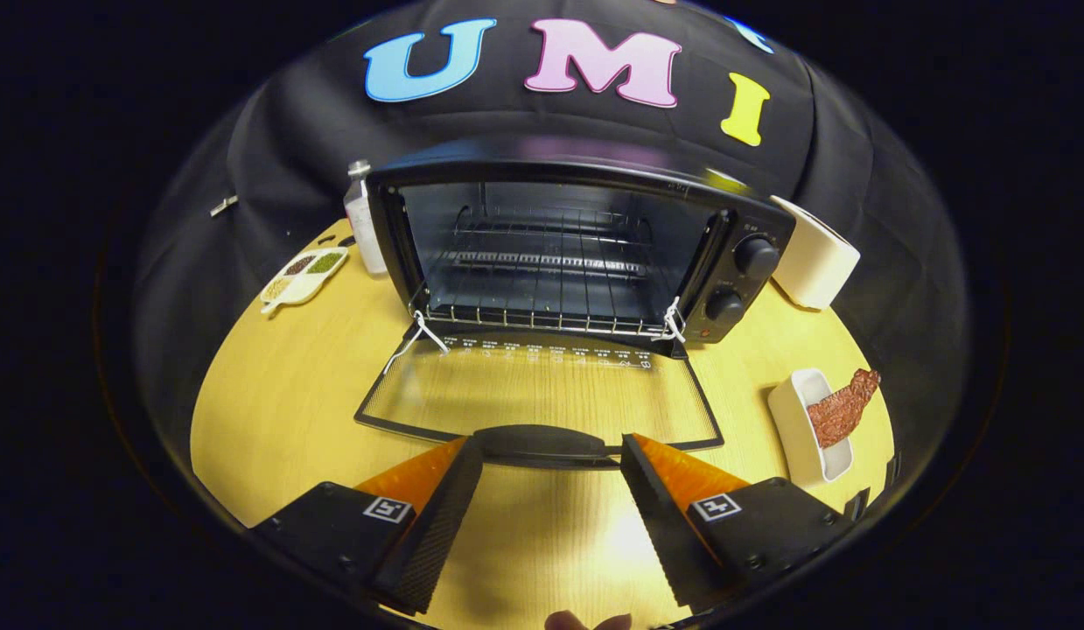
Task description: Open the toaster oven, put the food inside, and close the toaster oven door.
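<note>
**Me:** Toaster oven point(559, 249) sits at the back of the wooden table point(279, 394), straight ahead of my fingers, and its glass door point(542, 389) is already dropped flat onto the tabletop. The door handle point(542, 442) lies just ahead of my gripper point(550, 451), between the two fingertips but not held; the fingers are spread wide with nothing in them.

**You:** So opening is done?

**Me:** I'd judge so. The wire rack point(542, 262) inside is bare, which puts me at the food step. The food point(843, 407), a reddish-brown strip of something like meat, rests in a small white dish point(800, 429) off to the right of my right finger, partly overhanging its far rim.

**You:** What does the next move ask of you?

**Me:** Swinging right, coming down over the strip and pinching it across its narrow width without dragging the dish. It looks thin and floppy, so I'd expect it to sag. Then it has to clear the open door on the way to the rack.

**You:** Any writing worth reading?

**Me:** There's a row of small white print along the hinge edge of the door and tiny marks by the two knobs point(741, 280), all too small to read. No brand I can make out.
</note>
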A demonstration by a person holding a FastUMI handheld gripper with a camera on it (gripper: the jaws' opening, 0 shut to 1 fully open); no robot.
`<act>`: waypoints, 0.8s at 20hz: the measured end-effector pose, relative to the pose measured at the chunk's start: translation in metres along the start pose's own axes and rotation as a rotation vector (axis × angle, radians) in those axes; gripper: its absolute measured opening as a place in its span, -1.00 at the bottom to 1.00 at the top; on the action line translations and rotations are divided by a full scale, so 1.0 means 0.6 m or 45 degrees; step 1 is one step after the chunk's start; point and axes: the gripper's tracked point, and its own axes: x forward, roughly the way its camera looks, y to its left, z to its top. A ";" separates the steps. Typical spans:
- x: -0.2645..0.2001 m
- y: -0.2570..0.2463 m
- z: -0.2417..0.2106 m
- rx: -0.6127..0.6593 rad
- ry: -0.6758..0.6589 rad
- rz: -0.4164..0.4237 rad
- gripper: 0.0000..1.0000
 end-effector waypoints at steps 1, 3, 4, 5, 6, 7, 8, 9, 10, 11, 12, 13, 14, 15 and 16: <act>-0.001 -0.003 -0.009 -0.003 0.017 0.004 0.99; -0.007 -0.007 -0.015 0.012 0.019 0.013 0.99; -0.012 -0.009 -0.012 0.019 0.007 0.021 0.99; -0.017 -0.010 -0.008 0.027 -0.009 0.031 0.99; -0.025 -0.011 0.001 0.033 -0.029 0.046 0.99; -0.036 -0.015 0.010 0.035 -0.054 0.056 0.99; -0.047 -0.019 0.024 0.031 -0.085 0.071 0.99; -0.060 -0.020 0.040 0.030 -0.132 0.095 0.99; -0.074 -0.024 0.057 0.027 -0.181 0.113 0.99; -0.090 -0.031 0.072 0.023 -0.226 0.123 0.99; -0.106 -0.042 0.087 0.017 -0.276 0.122 0.98; -0.120 -0.054 0.101 0.008 -0.316 0.117 0.99; -0.133 -0.064 0.115 0.000 -0.351 0.110 0.99; -0.145 -0.073 0.130 -0.004 -0.382 0.103 0.98; -0.157 -0.080 0.146 -0.002 -0.412 0.105 0.99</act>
